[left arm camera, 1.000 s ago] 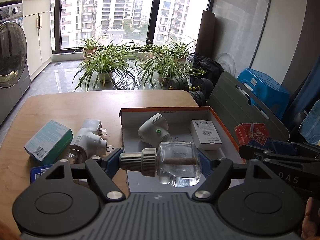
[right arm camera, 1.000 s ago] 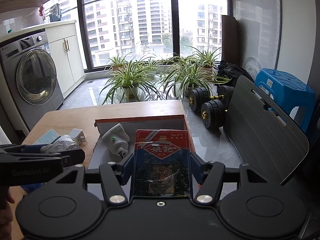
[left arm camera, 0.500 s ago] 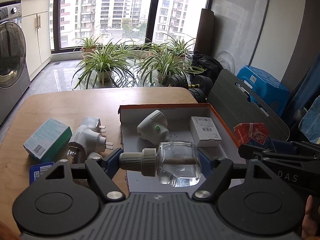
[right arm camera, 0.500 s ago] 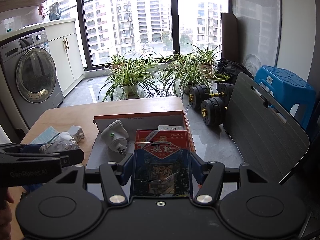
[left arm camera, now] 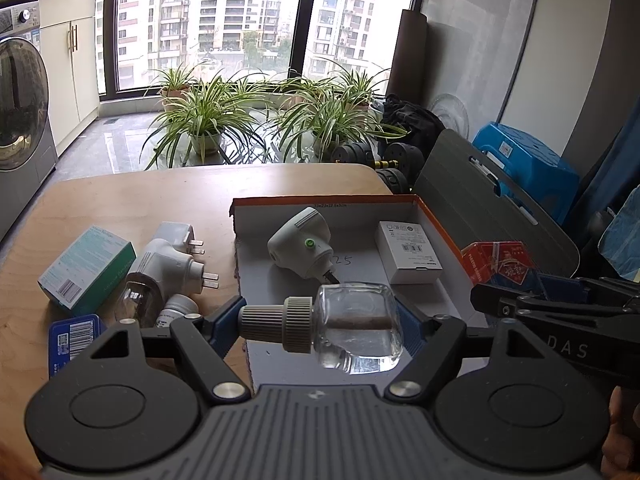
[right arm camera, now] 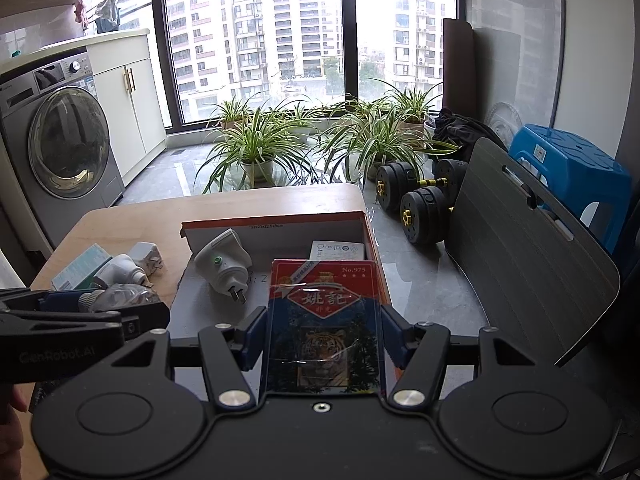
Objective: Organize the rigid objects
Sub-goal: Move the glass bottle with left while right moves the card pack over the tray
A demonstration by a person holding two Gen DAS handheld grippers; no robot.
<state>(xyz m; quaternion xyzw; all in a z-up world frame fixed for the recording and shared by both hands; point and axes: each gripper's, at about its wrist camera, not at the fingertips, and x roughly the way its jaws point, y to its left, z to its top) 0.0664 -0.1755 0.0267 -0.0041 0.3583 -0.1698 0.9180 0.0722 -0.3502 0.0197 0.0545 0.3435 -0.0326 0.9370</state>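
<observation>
I am clamping a clear square glass bottle (left arm camera: pixel 356 330) sideways in my left fingers (left arm camera: pixel 230 320) and a red tiger-print card pack (right arm camera: pixel 324 328) in my right fingers (right arm camera: pixel 394 338), hovering both over the open orange-edged cardboard box (left arm camera: pixel 434 220) (presumably their destination).

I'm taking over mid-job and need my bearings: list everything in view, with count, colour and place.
Box: 1, orange-rimmed, on table.
Plug-in device: 1, white, in box.
Small carton: 1, white, in box.
Adapters: 2, white, left of box.
Teal carton: 1, table's left.
Blue pack: 1, near left edge.
Plants: several, green, by window.
Dumbbells: black, on floor.
Stool: 1, blue, right.
Washer: 1, grey, left.
Bottle: 1, clear, in left gripper.
Card pack: 1, red, in right gripper.
</observation>
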